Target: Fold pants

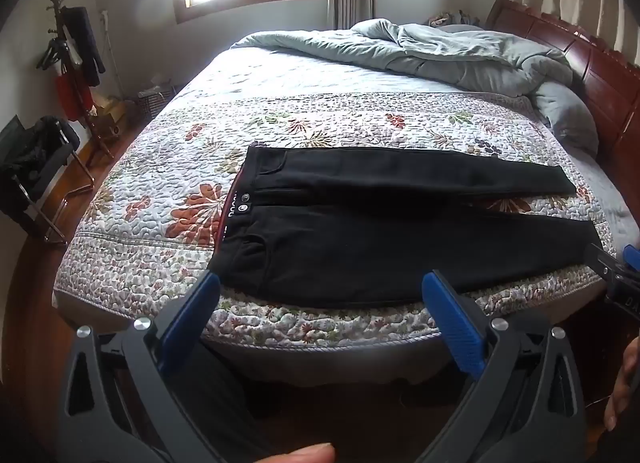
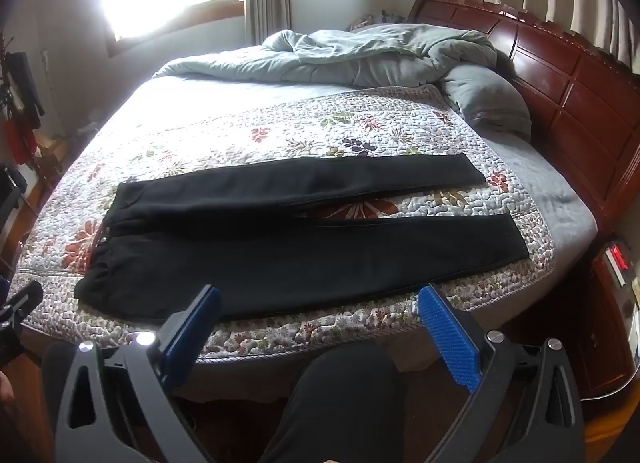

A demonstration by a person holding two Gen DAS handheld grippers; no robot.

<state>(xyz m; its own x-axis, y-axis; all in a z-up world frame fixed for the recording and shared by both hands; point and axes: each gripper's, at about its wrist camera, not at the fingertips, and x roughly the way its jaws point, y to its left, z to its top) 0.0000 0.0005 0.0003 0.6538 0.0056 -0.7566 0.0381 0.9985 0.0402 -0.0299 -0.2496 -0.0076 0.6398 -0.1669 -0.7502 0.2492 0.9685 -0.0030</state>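
Note:
Black pants [image 1: 380, 231] lie flat on the floral quilt [image 1: 160, 199], waistband to the left and both legs stretched to the right, slightly apart. In the right wrist view the same pants [image 2: 288, 247] span the near part of the quilt [image 2: 248, 135]. My left gripper [image 1: 320, 283] hovers open over the near bed edge by the waist end, blue pads wide apart and holding nothing. My right gripper [image 2: 320, 295] is open too, above the near leg's edge, holding nothing. The right gripper's tip [image 1: 616, 267] shows at the far right of the left wrist view.
A rumpled grey duvet [image 1: 460, 55] and pillow [image 2: 488, 103] fill the far side of the bed against a dark wooden headboard [image 2: 560, 79]. A coat stand [image 1: 76, 51] and chair [image 1: 36, 167] are at the left. A nightstand [image 2: 616, 271] is at the right. A person's leg [image 2: 344, 395] is below.

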